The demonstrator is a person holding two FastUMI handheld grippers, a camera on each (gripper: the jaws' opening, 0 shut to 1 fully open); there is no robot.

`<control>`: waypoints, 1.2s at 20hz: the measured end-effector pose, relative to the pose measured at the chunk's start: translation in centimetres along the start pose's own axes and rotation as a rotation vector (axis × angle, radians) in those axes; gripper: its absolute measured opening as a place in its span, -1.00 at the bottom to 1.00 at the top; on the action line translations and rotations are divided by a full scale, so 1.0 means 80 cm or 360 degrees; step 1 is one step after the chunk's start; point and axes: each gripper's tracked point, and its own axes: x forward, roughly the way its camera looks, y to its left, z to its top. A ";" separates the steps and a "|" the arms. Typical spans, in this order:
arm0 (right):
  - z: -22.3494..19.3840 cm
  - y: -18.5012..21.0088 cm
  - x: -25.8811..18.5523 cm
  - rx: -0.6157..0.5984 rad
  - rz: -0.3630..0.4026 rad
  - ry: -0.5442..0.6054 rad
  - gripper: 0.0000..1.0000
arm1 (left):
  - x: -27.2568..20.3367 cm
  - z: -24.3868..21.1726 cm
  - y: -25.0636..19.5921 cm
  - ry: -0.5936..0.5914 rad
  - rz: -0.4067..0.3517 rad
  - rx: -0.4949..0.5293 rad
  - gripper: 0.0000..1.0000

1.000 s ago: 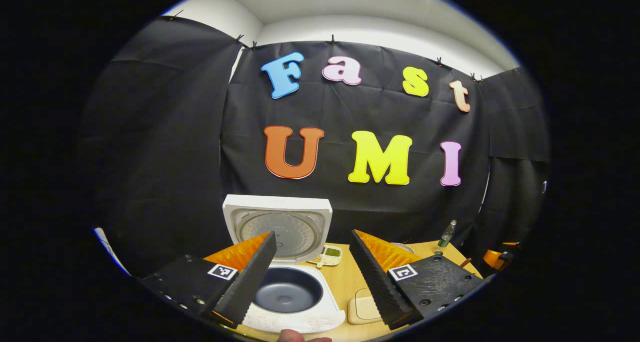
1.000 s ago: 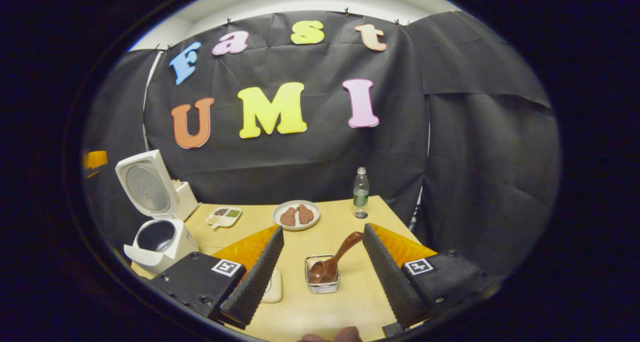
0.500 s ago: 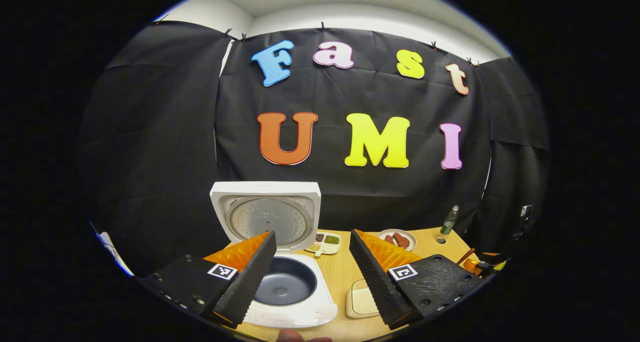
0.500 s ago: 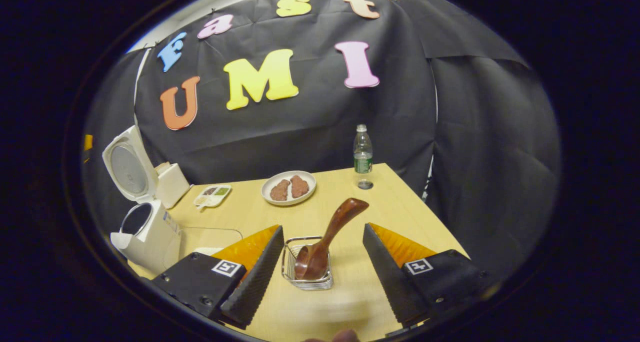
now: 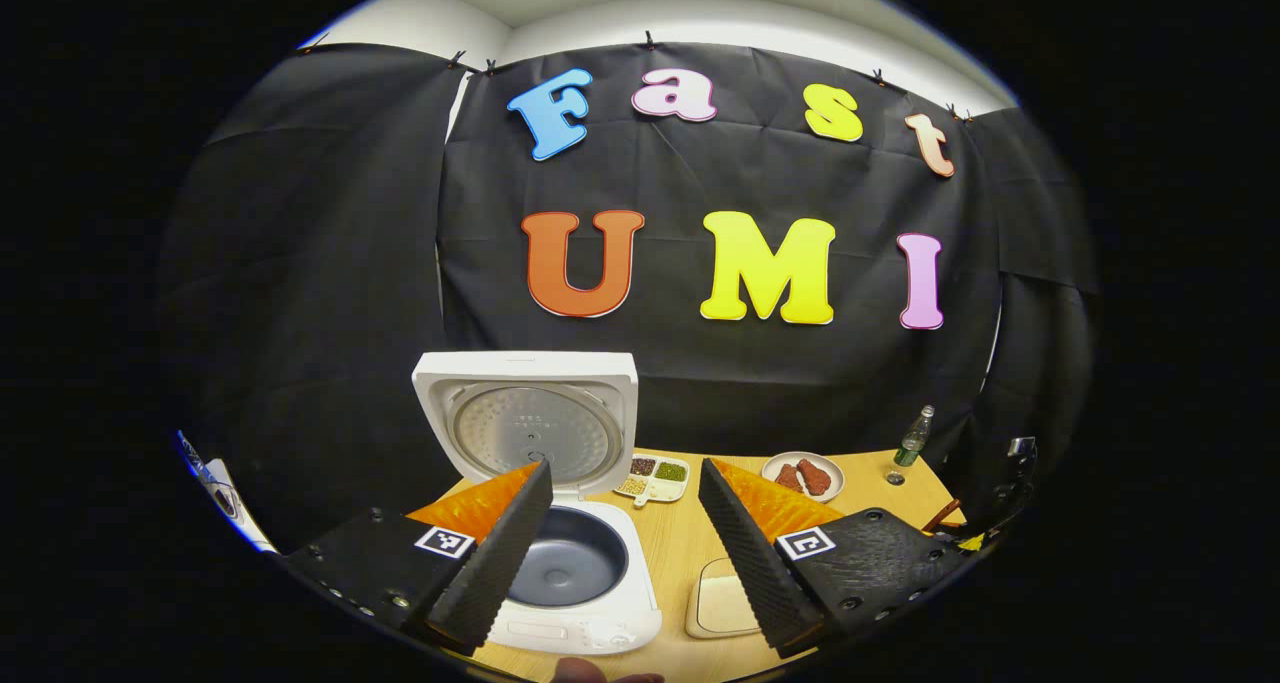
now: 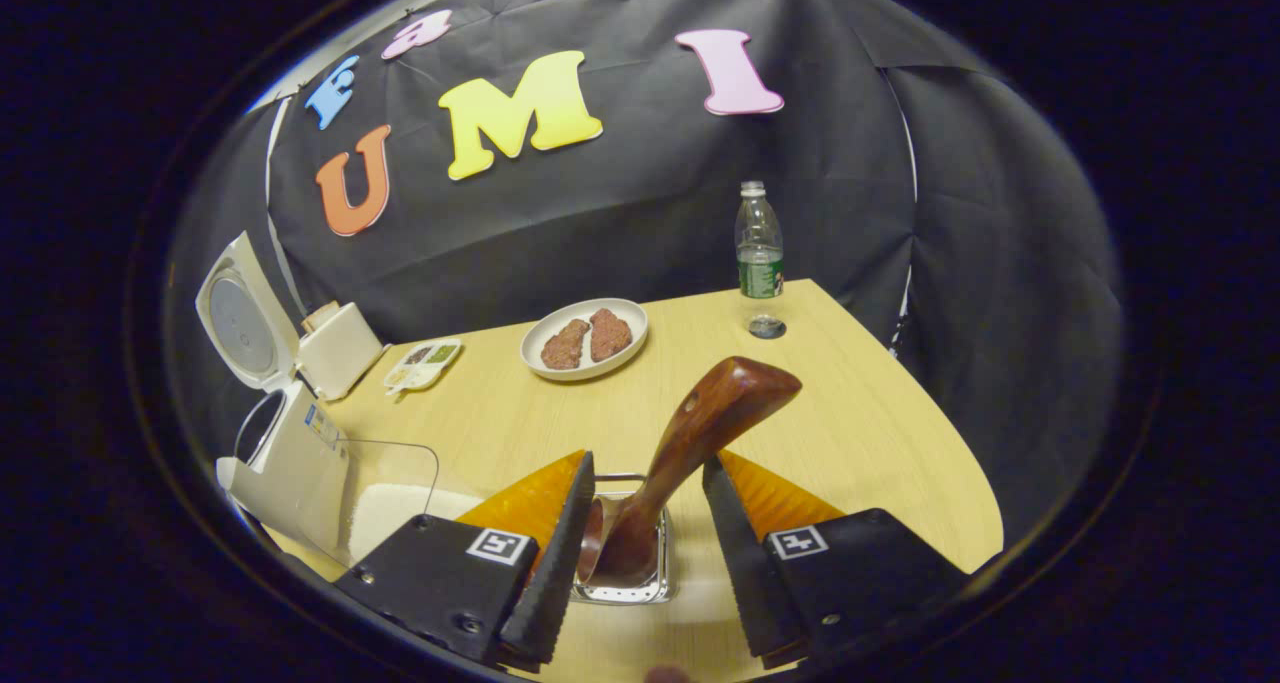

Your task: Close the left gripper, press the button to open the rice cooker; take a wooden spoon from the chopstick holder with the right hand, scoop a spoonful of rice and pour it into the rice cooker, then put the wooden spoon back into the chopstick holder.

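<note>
The white rice cooker (image 5: 560, 603) stands open, lid (image 5: 525, 423) upright and its dark inner pot (image 5: 570, 563) bare. My left gripper (image 5: 625, 466) hovers open just above and in front of it, holding nothing. A brown wooden spoon (image 6: 700, 433) leans in the wire chopstick holder (image 6: 625, 588), bowl down. My right gripper (image 6: 648, 463) is open but narrowed, one finger on each side of the spoon's handle, with a slim gap still showing on the right. A clear box of white rice (image 6: 385, 498) sits beside the cooker (image 6: 290, 453).
On the wooden table (image 6: 880, 443) are a plate with two brown pieces (image 6: 583, 336), a small divided dish (image 6: 425, 363), a water bottle (image 6: 760, 253) with its cap (image 6: 766, 328) beside it, and a white box (image 6: 335, 348) behind the cooker. The table's right edge curves close by.
My right gripper has come forward and down to the spoon, and its jaws have narrowed around the handle. The left gripper has drifted slightly and stays open over the cooker.
</note>
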 end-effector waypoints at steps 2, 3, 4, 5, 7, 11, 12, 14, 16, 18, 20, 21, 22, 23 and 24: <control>-0.002 0.002 0.005 0.0021 0.0024 0.0025 0.22 | 0.000 -0.005 0.004 0.0013 0.0023 -0.0002 0.89; -0.003 0.001 0.006 0.0014 0.0025 0.0032 0.13 | -0.001 -0.008 0.006 0.0019 0.0037 -0.0006 0.89; -0.001 0.002 0.004 0.0008 0.0028 0.0032 -0.05 | -0.002 -0.010 0.008 0.0028 0.0050 -0.0011 0.89; 0.000 0.001 0.002 -0.0001 0.0020 0.0034 -0.13 | -0.003 -0.011 0.012 0.0031 0.0058 -0.0017 0.89; -0.002 0.006 -0.006 0.0008 0.0029 0.0047 -0.36 | -0.006 -0.008 0.020 0.0017 0.0071 -0.0027 0.89; 0.003 0.017 -0.021 0.0018 -0.0005 0.0042 -0.59 | -0.015 -0.005 0.043 -0.0016 0.0079 -0.0040 0.89; 0.006 0.020 -0.023 0.0019 -0.0016 0.0035 -0.62 | -0.019 -0.004 0.049 -0.0025 0.0076 -0.0042 0.89; 0.018 0.024 -0.035 -0.0001 -0.0076 0.0001 -0.67 | -0.024 -0.008 0.063 -0.0021 0.0068 -0.0054 0.89; 0.043 0.030 -0.054 -0.0047 -0.0144 -0.0064 -0.74 | -0.033 -0.008 0.079 -0.0043 0.0063 -0.0068 0.89; 0.065 0.042 -0.074 -0.0095 -0.0202 -0.0123 -0.69 | -0.037 -0.007 0.094 -0.0071 0.0059 -0.0077 0.89; 0.087 0.068 -0.095 -0.0148 -0.0217 -0.0177 -0.69 | -0.042 -0.008 0.108 -0.0092 0.0037 -0.0091 0.89; 0.091 0.080 -0.101 -0.0174 -0.0214 -0.0179 -0.70 | -0.044 -0.010 0.114 -0.0093 0.0030 -0.0092 0.89; 0.094 0.095 -0.106 -0.0199 -0.0205 -0.0173 -0.70 | -0.046 -0.011 0.124 -0.0105 0.0025 -0.0091 0.89; 0.096 0.115 -0.113 -0.0214 -0.0182 -0.0173 -0.70 | -0.049 -0.010 0.131 -0.0117 0.0020 -0.0092 0.89; 0.099 0.135 -0.117 -0.0226 -0.0152 -0.0175 -0.69 | -0.051 -0.009 0.139 -0.0130 0.0019 -0.0094 0.89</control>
